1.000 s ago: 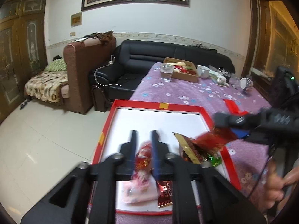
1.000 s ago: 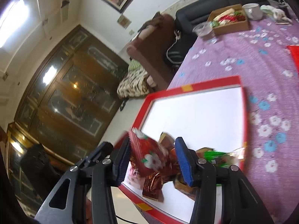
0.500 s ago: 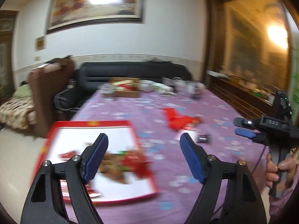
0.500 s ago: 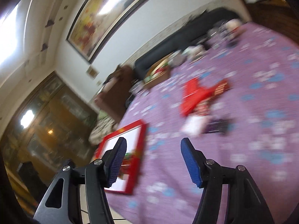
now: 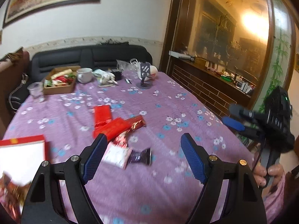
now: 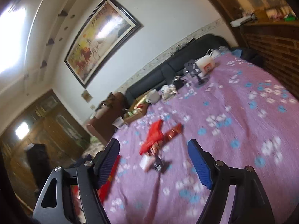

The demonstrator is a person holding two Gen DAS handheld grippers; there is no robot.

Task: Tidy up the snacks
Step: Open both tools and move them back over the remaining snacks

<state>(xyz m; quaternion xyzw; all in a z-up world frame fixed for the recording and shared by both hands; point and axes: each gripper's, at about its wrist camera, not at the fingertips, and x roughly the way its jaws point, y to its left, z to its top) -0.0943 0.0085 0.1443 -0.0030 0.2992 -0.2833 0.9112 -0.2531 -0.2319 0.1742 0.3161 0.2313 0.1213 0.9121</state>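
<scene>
Loose snacks lie on the purple flowered tablecloth (image 5: 168, 100): red packets (image 5: 104, 121), a shiny red-gold bar (image 5: 137, 124), a white-pink packet (image 5: 116, 154) and a dark wrapped candy (image 5: 140, 155). They also show in the right wrist view, the red packets (image 6: 154, 136) and the dark candy (image 6: 158, 165). The red-rimmed white tray (image 5: 20, 155) sits at the left with snacks in it (image 5: 11, 188). My left gripper (image 5: 143, 156) is open and empty above the white packet and dark candy. My right gripper (image 6: 154, 163) is open and empty; it shows at the right (image 5: 235, 117).
At the far end stand a cardboard box of snacks (image 5: 59, 82), a clear plastic cup (image 5: 35, 90), a white mug (image 5: 84, 74), crumpled bags and a small stand (image 5: 144, 74). A black sofa (image 5: 89, 56) lies behind; a wooden counter (image 5: 214, 82) runs along the right.
Both grippers let go of their snacks into the tray, opened wide and swung right from the tray to the loose snack pile on the cloth.
</scene>
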